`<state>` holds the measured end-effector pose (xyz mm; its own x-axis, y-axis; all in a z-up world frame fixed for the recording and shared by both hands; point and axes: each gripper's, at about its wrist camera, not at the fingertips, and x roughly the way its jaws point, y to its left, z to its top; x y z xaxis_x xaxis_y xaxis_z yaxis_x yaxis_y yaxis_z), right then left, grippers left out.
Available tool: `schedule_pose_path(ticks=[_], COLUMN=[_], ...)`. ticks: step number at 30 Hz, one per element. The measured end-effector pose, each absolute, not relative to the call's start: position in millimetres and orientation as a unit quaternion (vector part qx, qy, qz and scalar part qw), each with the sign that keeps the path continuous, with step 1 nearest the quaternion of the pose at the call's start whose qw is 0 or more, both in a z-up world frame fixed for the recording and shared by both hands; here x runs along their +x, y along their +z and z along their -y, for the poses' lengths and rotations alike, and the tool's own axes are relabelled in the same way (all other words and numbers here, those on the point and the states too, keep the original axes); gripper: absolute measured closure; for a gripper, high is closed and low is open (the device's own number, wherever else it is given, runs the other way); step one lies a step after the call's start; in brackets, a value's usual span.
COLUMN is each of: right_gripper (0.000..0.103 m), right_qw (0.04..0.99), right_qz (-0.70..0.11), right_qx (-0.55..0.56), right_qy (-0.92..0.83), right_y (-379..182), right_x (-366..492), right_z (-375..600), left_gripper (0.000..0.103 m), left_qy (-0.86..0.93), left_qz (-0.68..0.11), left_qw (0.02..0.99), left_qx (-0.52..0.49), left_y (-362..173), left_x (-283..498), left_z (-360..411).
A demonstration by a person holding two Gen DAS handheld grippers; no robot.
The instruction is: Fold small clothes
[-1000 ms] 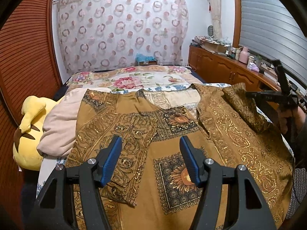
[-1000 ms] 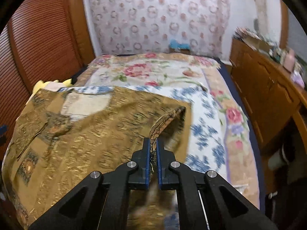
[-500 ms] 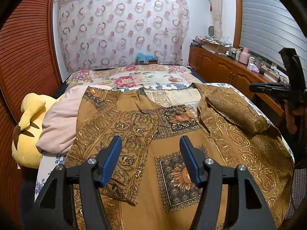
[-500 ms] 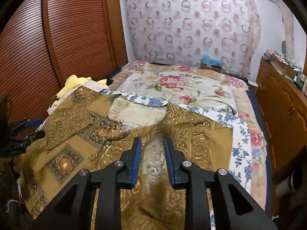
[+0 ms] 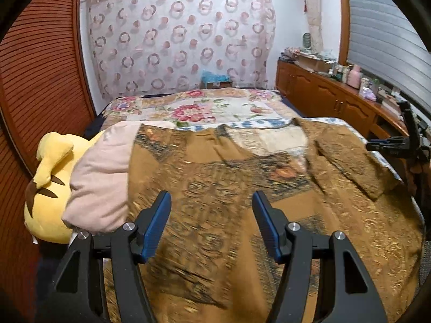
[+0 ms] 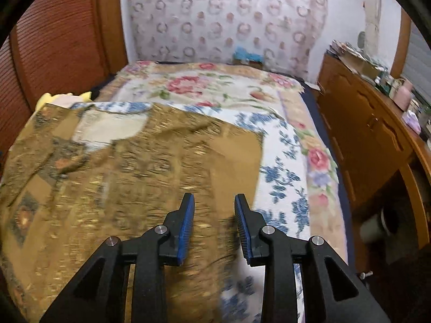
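A golden-brown patterned shirt (image 5: 242, 188) lies spread on the bed, its right sleeve folded in over the body (image 5: 347, 161). It also shows in the right wrist view (image 6: 121, 175), blurred. My left gripper (image 5: 211, 212) is open and empty, low over the shirt's left half. My right gripper (image 6: 214, 215) is open and empty, just above the shirt's right edge; it also shows at the right edge of the left wrist view (image 5: 396, 145).
The bed has a floral cover (image 6: 215, 86) and a blue-flowered sheet (image 6: 285, 177). A yellow plush toy (image 5: 45, 188) and a beige pillow (image 5: 102, 177) lie at the shirt's left. A wooden sideboard (image 6: 371, 134) runs along the right, slatted doors (image 5: 35, 80) on the left.
My right gripper has let go of the shirt's right sleeve, opened wider, and the sleeve now lies folded on the shirt. My left gripper has moved forward and lower over the shirt.
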<state>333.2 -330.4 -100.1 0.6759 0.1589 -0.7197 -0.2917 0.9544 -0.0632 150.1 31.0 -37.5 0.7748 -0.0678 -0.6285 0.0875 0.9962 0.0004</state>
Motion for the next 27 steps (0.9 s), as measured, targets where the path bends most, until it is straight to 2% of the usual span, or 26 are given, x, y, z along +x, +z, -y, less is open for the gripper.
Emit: schedule_pose_path(ticks=[13,18,22,27], right_gripper=[0.071,0.046,0.042,0.042], right_qw=[0.910,0.914,0.912,0.909], right_qz=[-0.395,-0.393,-0.393,-0.397], right_qx=[-0.069,-0.055,-0.066,-0.064], right_qy=[0.104,0.090,0.096,0.107], right_y=[-112.4,-112.3,-113.6,-113.6], right_x=[356.8,356.4,356.1,367.4], right_z=[334.7,340.2,336.5,340.9], left_gripper=[0.039,0.040,0.047,0.048], left_qy=[-0.014,-0.017,-0.026,-0.032], left_qz=[-0.352,-0.362,-0.382,-0.400], left_qw=[0.936,0.932,0.924,0.916], left_qx=[-0.003,-0.003,-0.013,-0.012], left_y=[-43.4,-47.0,-52.9,-58.1], left_x=[213.8,243.0,269.2,294.3], left_z=[-89.3,-108.1,-119.5,-123.7])
